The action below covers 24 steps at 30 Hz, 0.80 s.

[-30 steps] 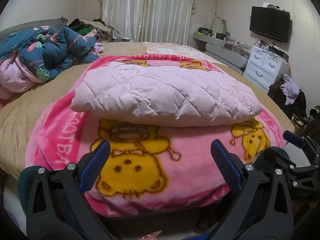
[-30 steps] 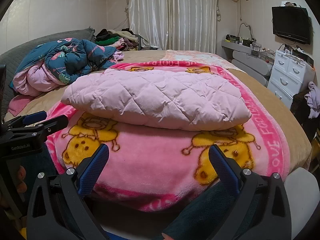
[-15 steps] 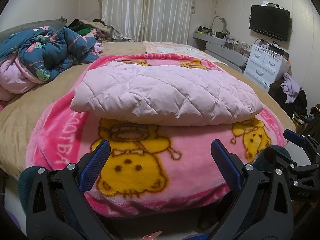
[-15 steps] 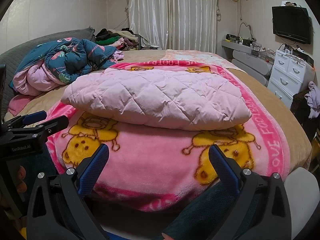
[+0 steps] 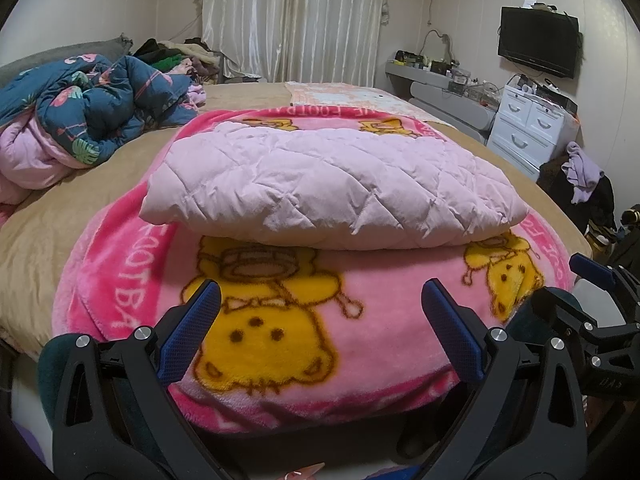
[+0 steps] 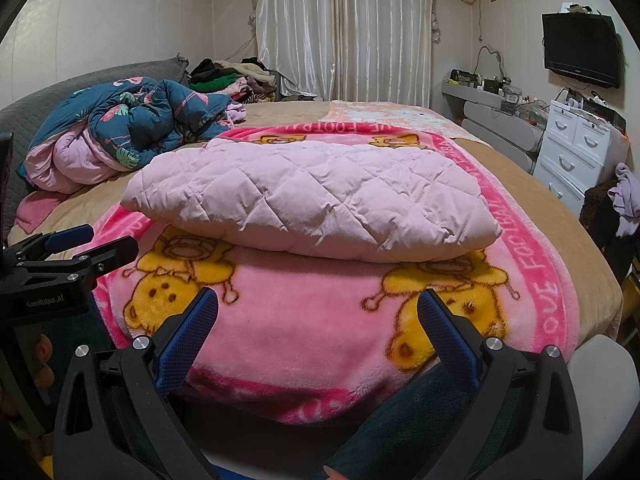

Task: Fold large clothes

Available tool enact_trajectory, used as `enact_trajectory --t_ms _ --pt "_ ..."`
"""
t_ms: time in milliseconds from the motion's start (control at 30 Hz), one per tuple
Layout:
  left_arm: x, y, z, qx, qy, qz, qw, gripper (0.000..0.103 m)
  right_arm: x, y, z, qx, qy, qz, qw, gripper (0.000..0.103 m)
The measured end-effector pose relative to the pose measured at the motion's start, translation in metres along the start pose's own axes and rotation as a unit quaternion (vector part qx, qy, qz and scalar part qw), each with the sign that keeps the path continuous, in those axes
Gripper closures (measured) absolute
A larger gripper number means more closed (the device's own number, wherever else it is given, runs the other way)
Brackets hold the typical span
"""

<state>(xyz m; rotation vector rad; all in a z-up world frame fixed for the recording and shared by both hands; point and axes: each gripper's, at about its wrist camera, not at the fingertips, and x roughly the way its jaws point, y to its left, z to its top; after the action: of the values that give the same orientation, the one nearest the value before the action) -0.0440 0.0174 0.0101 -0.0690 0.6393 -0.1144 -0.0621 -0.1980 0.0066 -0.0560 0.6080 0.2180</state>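
Across the pink blanket [image 5: 372,320] ran a hot-pink border with white capital lettering: "LOVE FOOTBA" could be read along the right edge in the right wrist view, and "FOOTBA" again on the left edge in the left wrist view, with more of the same along the far edge, upside down. Yellow cartoon bears were printed on its paler pink middle. On the body of the left gripper [image 6: 88,250], seen from the right wrist view, small white letters read "GenRobot.AI".

On top of the blanket, towards its middle, lay the folded quilted garment [image 5: 332,184], pale lilac-pink and stitched in a diamond pattern. It was puffy, thick and roughly rectangular, with a rounded fold along its near edge and light creases over its top. Its near edge sat just above the bears' heads.

The left gripper [image 5: 320,320] hung at the foot of the bed [image 5: 52,216] with its blue-padded fingers [image 5: 192,332] wide apart, holding nothing. The right gripper [image 6: 318,326] hung beside it, its fingers [image 6: 188,332] likewise spread and clear of the fabric.

A crumpled blue flamingo-print duvet [image 6: 132,124] with a pink lining lay heaped at the left side of the bed, well apart from the garment. White drawers [image 6: 576,148] stood by the right wall beneath a dark wall-mounted television [image 6: 580,50].
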Motion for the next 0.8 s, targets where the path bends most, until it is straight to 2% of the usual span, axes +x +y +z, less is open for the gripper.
enact_trajectory --t_ms 500,600,700,800 --pt "0.0012 0.0000 -0.0019 0.004 0.002 0.003 1.0000 0.009 0.0002 0.0004 -0.0003 -0.001 0.000 0.000 1.000 0.004" --pt "0.0010 0.0000 -0.0021 -0.003 0.004 -0.014 0.9999 0.009 0.0001 0.0001 -0.0003 0.000 0.000 0.000 1.000 0.004" --pt "0.0023 -0.0018 -0.0013 0.005 0.005 0.004 1.0000 0.009 0.0004 0.0002 -0.0004 0.000 0.000 0.000 1.000 0.004" --pt "0.0021 -0.0018 -0.0010 0.003 0.003 0.001 1.0000 0.009 0.0008 -0.0007 0.0001 0.001 0.000 -0.001 1.000 0.004"
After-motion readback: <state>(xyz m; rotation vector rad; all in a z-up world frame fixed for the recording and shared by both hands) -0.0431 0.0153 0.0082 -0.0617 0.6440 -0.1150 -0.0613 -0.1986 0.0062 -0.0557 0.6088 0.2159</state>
